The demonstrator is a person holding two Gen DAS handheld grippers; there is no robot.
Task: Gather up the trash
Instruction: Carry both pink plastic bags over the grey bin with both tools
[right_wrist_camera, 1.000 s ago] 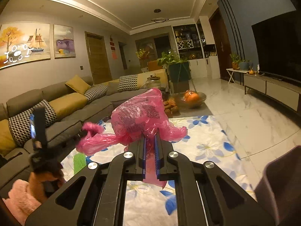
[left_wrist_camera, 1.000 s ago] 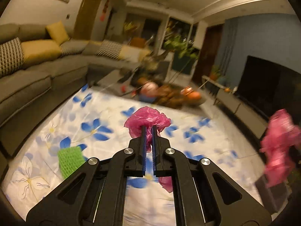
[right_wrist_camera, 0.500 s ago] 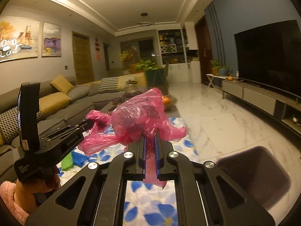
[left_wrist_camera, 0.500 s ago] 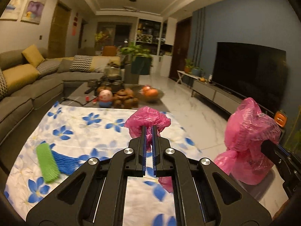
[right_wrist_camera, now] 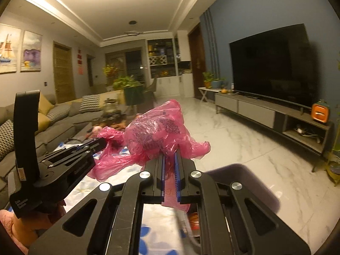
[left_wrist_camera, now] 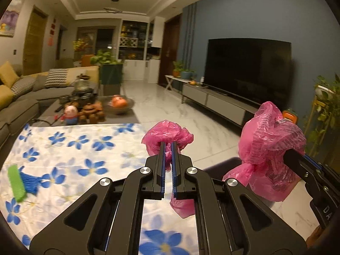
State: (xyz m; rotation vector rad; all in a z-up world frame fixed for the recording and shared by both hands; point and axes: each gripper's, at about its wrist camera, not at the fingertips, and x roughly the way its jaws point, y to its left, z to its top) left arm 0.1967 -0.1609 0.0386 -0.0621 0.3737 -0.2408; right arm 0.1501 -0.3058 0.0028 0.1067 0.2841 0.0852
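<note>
My left gripper (left_wrist_camera: 168, 145) is shut on a small crumpled pink plastic bag (left_wrist_camera: 167, 132), and a tail of it hangs below the fingers. To its right, my right gripper (left_wrist_camera: 291, 156) holds a bigger pink plastic bag (left_wrist_camera: 267, 146). In the right wrist view my right gripper (right_wrist_camera: 170, 156) is shut on that big pink bag (right_wrist_camera: 155, 130). The left gripper (right_wrist_camera: 99, 143) is at the left there with pink plastic (right_wrist_camera: 110, 133) in its tips. A dark bin (right_wrist_camera: 244, 178) lies just below both grippers, with some trash (right_wrist_camera: 193, 221) inside. I cannot tell whether the two pink lumps are joined.
A table under a white cloth with blue flowers (left_wrist_camera: 70, 148) carries a green and blue net scrap (left_wrist_camera: 20, 180). Beyond it stands a low table (left_wrist_camera: 119, 116) with teaware and a toy. A grey sofa (left_wrist_camera: 19, 106) runs along the left, a TV unit (left_wrist_camera: 223, 104) along the right, marble floor between.
Both views have swung right, from the sofa toward the TV wall. The two grippers, each still holding pink plastic, have come closer together above the dark bin.
</note>
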